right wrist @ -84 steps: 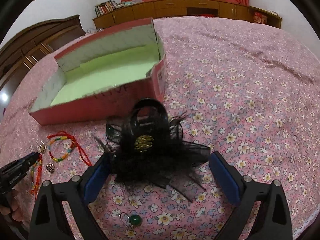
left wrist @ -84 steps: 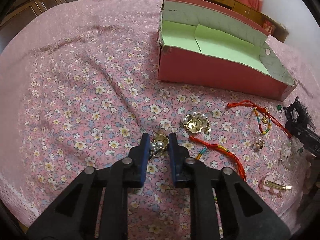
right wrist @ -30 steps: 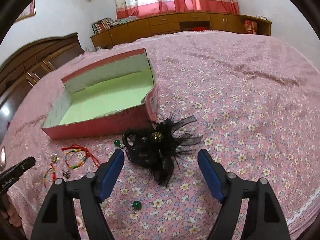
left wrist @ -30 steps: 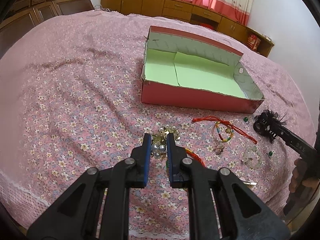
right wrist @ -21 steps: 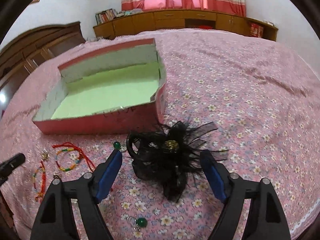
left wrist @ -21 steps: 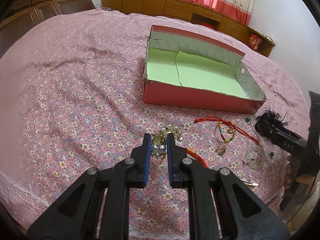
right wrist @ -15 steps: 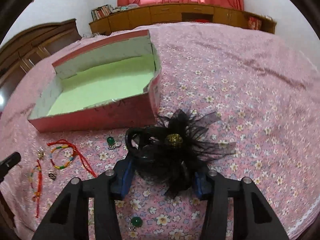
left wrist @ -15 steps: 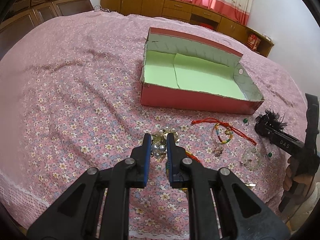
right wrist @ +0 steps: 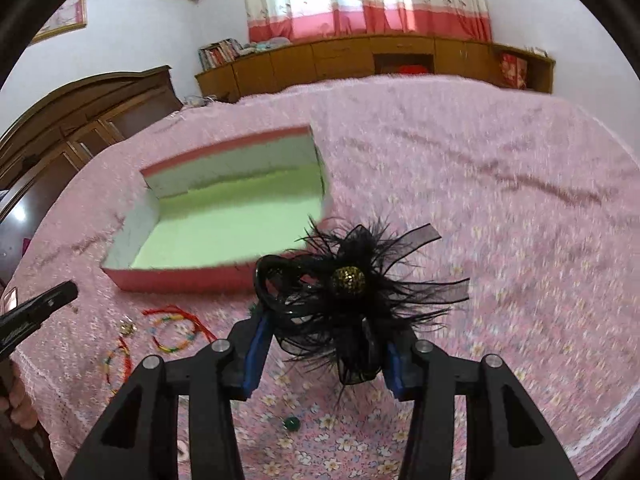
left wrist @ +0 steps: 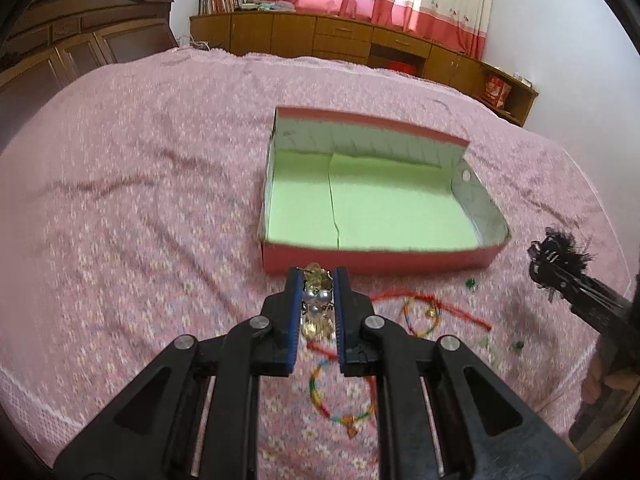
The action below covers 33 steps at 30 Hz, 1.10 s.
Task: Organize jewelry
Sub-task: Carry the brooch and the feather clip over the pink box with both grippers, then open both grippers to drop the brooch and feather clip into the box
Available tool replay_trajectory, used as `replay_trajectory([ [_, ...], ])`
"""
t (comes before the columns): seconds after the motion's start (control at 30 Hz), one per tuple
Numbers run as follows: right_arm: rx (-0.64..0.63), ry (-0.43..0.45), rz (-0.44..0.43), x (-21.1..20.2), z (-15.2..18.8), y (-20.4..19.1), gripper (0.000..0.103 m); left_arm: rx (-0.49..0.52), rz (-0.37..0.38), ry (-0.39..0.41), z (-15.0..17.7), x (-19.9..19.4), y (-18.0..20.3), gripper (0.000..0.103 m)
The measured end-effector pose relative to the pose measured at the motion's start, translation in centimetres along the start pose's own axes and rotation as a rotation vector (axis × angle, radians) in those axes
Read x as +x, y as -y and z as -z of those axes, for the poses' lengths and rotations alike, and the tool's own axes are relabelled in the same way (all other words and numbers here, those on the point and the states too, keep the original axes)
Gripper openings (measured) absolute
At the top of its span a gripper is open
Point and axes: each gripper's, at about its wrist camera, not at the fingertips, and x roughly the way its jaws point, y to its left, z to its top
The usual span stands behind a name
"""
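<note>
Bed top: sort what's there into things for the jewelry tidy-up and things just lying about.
For the job: pearl brooch in left gripper; black feather clip in right gripper; box; bracelets; green beads.

Lying about: bedspread; books; cabinets.

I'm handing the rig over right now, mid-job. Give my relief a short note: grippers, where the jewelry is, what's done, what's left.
Left gripper: shut on the gold pearl brooch, held above the bedspread.
Right gripper: shut on the black feather hair clip, also held up.
Box: nothing in it yet.
Left to do: drop both pieces in, then collect the string bracelets and green beads lying in front of the box.
</note>
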Motion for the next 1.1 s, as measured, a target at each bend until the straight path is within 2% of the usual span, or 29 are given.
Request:
replay_trajectory([
  [0.33, -0.067, -0.002, -0.115, 0.6, -5.3, -2.1, 0.05, 0.045, 0.013, 0.028, -5.0, 2.0, 0.8, 0.007],
  [0.57, -0.065, -0.079, -0.144, 5.7, -8.8, -3.6, 0.05, 0.106, 0.022, -0.001, -8.4, 5.6, 2.6, 0.007],
  [0.87, -0.108, -0.17, -0.102, 12.4, -10.9, -4.3, 0.048, 0.107, -0.012, -0.062, -10.1, 11.4, 3.0, 0.007],
  [1.1, -0.132, -0.16, -0.085, 15.0, -11.6, -4.1, 0.048, 0.068, -0.03, -0.142, -9.7, 15.3, 1.9, 0.007],
])
